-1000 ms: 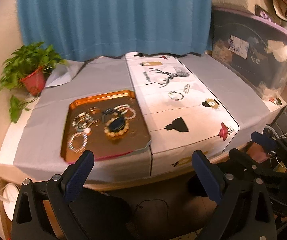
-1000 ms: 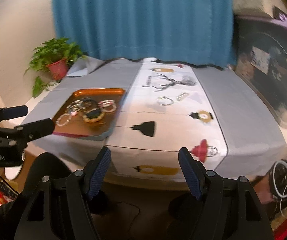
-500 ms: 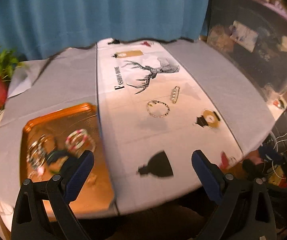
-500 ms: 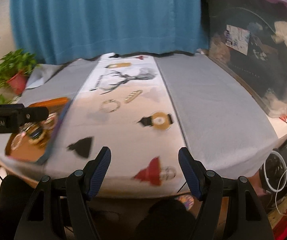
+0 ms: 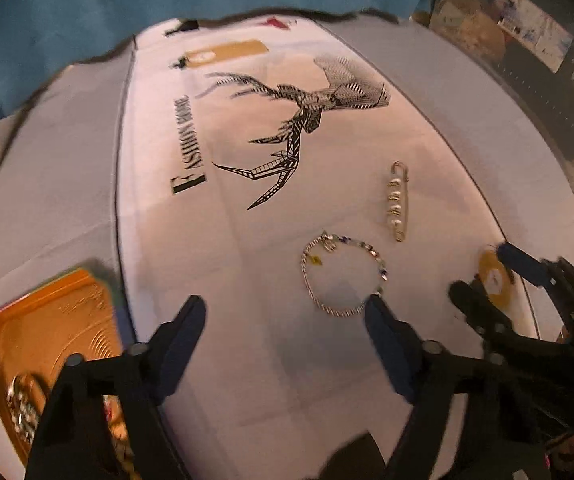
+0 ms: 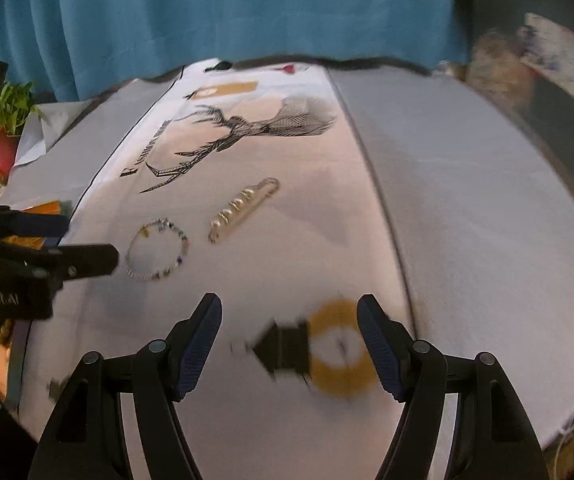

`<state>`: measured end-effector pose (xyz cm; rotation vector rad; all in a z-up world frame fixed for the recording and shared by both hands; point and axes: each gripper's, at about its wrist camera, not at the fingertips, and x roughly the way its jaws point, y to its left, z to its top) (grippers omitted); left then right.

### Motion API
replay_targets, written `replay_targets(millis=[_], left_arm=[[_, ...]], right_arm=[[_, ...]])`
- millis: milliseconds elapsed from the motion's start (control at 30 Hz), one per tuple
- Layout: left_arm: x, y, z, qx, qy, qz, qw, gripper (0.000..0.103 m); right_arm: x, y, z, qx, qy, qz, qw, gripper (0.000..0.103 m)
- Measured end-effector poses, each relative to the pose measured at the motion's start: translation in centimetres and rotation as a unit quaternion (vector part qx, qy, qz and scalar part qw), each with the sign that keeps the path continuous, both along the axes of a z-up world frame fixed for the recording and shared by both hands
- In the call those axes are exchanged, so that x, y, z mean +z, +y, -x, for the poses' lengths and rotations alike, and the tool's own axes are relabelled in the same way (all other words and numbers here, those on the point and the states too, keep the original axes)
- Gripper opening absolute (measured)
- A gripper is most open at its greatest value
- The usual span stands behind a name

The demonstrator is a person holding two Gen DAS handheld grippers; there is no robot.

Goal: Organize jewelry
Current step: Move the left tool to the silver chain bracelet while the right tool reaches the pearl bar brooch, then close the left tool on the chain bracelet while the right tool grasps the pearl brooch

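Two loose pieces on counter (image 5: pixel 427 92) runner: beaded bracelet (image 5: pixel 343 276) and pearl pin brooch (image 5: pixel 398 202), just beside each other, well apart from orange tray (image 5: pixel 47 332) at left holding other jewelry. Left gripper (image 5: pixel 283 340) angled down near bracelet, jaws just narrowed, nothing between them, one fingertip at bracelet's rim. Right gripper (image 6: pixel 289 344) apart, empty, over yellow print, near brooch. Step in hand, by my read: approach for pickup (nothing gripped yet). Next move likely: lower left gripper astride bracelet's chain, close fully since chain is thin and flat on cloth, then carry to tray.
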<state>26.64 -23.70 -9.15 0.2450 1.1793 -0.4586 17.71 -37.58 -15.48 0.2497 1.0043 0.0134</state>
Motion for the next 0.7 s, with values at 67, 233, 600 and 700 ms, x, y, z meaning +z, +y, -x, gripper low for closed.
replay_targets(millis=[67, 233, 600, 700], left_arm=[[-0.7, -0.3, -0.8, -0.007, 0.011, 0.002, 0.9999, 0.065], [-1.3, -1.0, -1.8, -0.025, -0.005, -0.003, 0.9997, 0.054], [-1.2, -1.4, -0.9, -0.068, -0.012, -0.009, 0.9976, 0.045], [-1.0, -2.5, 0.0, -0.101, -0.01, -0.005, 0.9948, 0.004]], right_arm=[[-0.8, 0.5, -1.8, 0.015, 0.005, 0.009, 1.0, 0.072], [-1.0, 1.8, -4.9, 0.037, -0.012, 0.034, 0.999, 0.075], [-1.9, 0.7, -8.3, 0.034, -0.016, 0.025, 0.999, 0.089], [-1.2, 1.1, -7.5, 0.046, -0.037, 0.029, 0.998, 0.027]])
